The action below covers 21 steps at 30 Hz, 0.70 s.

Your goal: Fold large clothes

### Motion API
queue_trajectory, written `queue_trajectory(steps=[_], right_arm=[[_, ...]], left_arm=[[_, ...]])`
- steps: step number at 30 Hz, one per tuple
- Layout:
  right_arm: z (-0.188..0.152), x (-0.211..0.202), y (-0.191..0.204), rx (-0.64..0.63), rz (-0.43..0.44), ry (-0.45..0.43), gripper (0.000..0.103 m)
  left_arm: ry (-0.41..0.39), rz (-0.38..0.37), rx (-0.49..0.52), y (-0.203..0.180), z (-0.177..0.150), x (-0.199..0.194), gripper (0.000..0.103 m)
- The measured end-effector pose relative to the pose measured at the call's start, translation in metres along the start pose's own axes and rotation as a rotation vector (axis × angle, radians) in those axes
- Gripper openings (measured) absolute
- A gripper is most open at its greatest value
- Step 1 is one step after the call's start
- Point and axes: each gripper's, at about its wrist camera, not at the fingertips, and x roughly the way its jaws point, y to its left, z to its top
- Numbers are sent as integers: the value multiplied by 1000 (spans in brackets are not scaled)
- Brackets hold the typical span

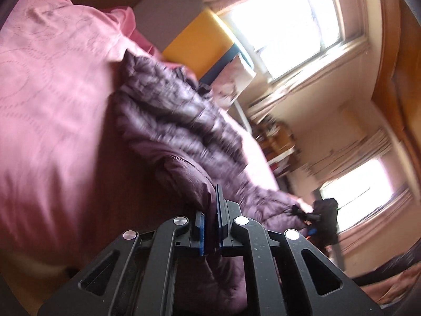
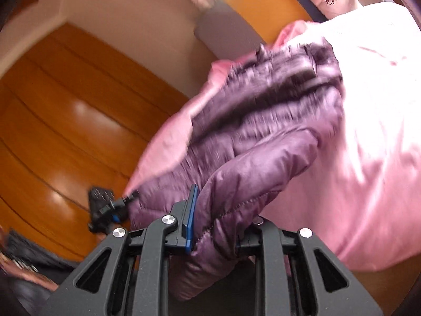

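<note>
A dark purple quilted puffer jacket (image 1: 173,121) lies stretched over a bed with a pink cover (image 1: 52,84). My left gripper (image 1: 210,216) is shut on one edge of the jacket, with fabric pinched between its blue pads. My right gripper (image 2: 210,221) is shut on another puffy edge of the jacket (image 2: 263,131), which bulges over the right finger and hides it. The right gripper also shows in the left wrist view (image 1: 319,216), at the jacket's far end. The left gripper shows in the right wrist view (image 2: 105,208). The jacket hangs taut between both. Both views are blurred by motion.
A yellow and grey headboard (image 1: 200,39) and a patterned pillow (image 1: 234,79) are at the bed's head. Bright windows (image 1: 289,23) and a cluttered shelf (image 1: 276,142) stand beyond the bed. Wooden floor (image 2: 65,118) lies beside the pink cover (image 2: 368,131).
</note>
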Motion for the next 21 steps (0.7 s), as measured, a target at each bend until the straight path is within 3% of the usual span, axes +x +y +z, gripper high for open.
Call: queue_trajectory(steps=[4,9,13,16,18,19,20,21], right_arm=[[35,9,-13,67,8,-79,20],[82,28,-35,133,-52,-126,21],[115,43,-48,154,-121,-127,27],[130,58,-65,199,-148,-125,44],[139,67,-76,219,-150,-128,64],[141,70,-81,239,-140,-129,85],[144,70,-86,265,-129,-140,95],[147,71,-88,273,-129,-153,96]], left_arm=[[-30,-43,-45,3,37,12,6],[-51,39,-71,14,81,43,6],[-36,122,-74,23,107,66,9],[-7,144,-103,36,122,83,18],[-6,154,-125,44,130,87,26],[-13,146,-145,48,133,86,39],[-33,133,-172,53,135,81,61],[-53,122,-191,57,136,77,73]])
